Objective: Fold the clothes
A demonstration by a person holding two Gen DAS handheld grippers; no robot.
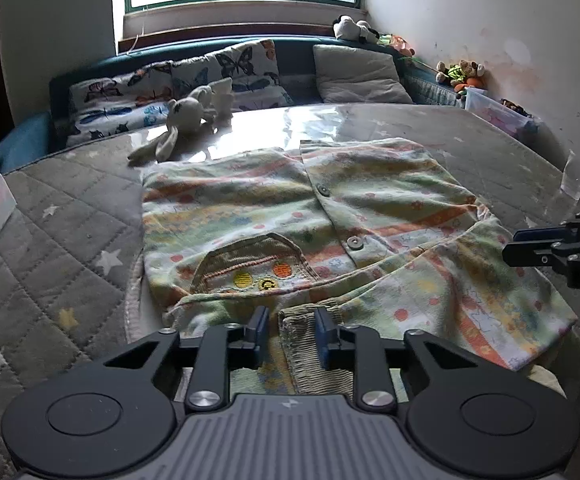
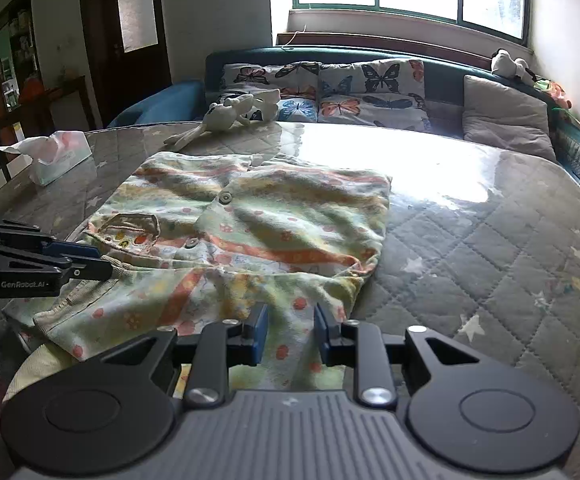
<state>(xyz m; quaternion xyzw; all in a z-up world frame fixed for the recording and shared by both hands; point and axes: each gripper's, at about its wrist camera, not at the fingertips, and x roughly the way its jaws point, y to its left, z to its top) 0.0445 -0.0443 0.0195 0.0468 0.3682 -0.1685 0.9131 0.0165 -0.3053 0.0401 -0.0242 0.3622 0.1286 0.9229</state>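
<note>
A child's pastel patterned button shirt [image 1: 290, 216] lies on the quilted table, its near part folded up over the body. It has a brown pocket [image 1: 250, 264] with embroidered dots. My left gripper [image 1: 291, 330] is open at the shirt's near edge, with a corduroy trim [image 1: 309, 352] lying between its fingers. In the right wrist view the shirt [image 2: 258, 216] fills the middle. There, my right gripper [image 2: 290, 330] is open low over the folded cloth. Each gripper shows in the other's view: the right gripper [image 1: 517, 242] at the shirt's right, the left gripper [image 2: 90, 260] at its left.
A plush rabbit [image 1: 186, 120] lies beyond the shirt, and a tissue box [image 2: 58, 156] stands at the table's left. A clear plastic cup [image 1: 577, 176] stands near the right edge. Behind the table runs a sofa with butterfly cushions [image 2: 369, 84].
</note>
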